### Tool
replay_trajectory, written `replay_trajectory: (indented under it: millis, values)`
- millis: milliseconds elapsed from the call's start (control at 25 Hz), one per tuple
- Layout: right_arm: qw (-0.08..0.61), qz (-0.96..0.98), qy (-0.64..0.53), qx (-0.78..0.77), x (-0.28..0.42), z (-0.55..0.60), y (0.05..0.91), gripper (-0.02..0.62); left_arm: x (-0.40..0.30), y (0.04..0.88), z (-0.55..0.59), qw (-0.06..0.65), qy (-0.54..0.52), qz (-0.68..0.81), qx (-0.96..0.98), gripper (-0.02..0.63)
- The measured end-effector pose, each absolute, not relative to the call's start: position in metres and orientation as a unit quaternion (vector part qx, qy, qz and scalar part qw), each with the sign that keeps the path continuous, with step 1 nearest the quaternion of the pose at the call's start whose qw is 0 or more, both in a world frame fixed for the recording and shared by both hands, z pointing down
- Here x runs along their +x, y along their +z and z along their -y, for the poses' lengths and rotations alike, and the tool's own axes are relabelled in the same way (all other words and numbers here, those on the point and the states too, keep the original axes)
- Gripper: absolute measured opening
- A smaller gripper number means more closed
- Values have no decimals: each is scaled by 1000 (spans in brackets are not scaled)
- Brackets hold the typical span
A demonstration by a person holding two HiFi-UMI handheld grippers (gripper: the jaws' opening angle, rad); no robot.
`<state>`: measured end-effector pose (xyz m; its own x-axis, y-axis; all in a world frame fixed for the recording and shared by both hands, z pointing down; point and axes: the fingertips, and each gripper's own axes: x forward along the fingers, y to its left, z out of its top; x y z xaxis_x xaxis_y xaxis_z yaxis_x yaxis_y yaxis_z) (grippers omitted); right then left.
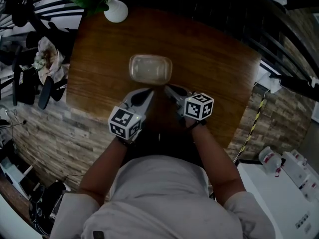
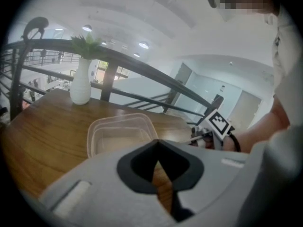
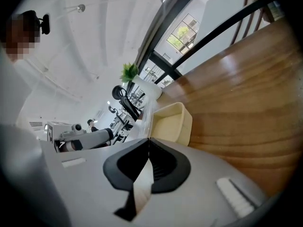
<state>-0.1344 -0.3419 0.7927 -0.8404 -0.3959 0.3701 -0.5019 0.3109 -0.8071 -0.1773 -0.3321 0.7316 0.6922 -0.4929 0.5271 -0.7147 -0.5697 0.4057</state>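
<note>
We judge this an approach. The left tongs (image 1: 147, 95) and right tongs (image 1: 170, 90) are both closed and empty, just near of the clear container (image 1: 150, 68) at mid table (image 1: 214, 59), not touching it. A grip would first need them opened. Both forearms reach forward and the tips converge.

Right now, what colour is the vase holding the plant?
White; the vase shows best in the left gripper view.

No legible text, label, brand or number found, only coded square markers printed on marker cubes (image 1: 124, 123), centre of the frame
</note>
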Motion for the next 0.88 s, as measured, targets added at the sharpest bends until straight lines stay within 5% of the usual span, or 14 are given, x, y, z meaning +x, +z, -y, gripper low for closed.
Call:
replay_trajectory:
  millis: [880]
  values:
    - [31, 865, 404, 294, -201, 338, 643, 8, -253, 611, 288, 262, 123, 363, 886, 3]
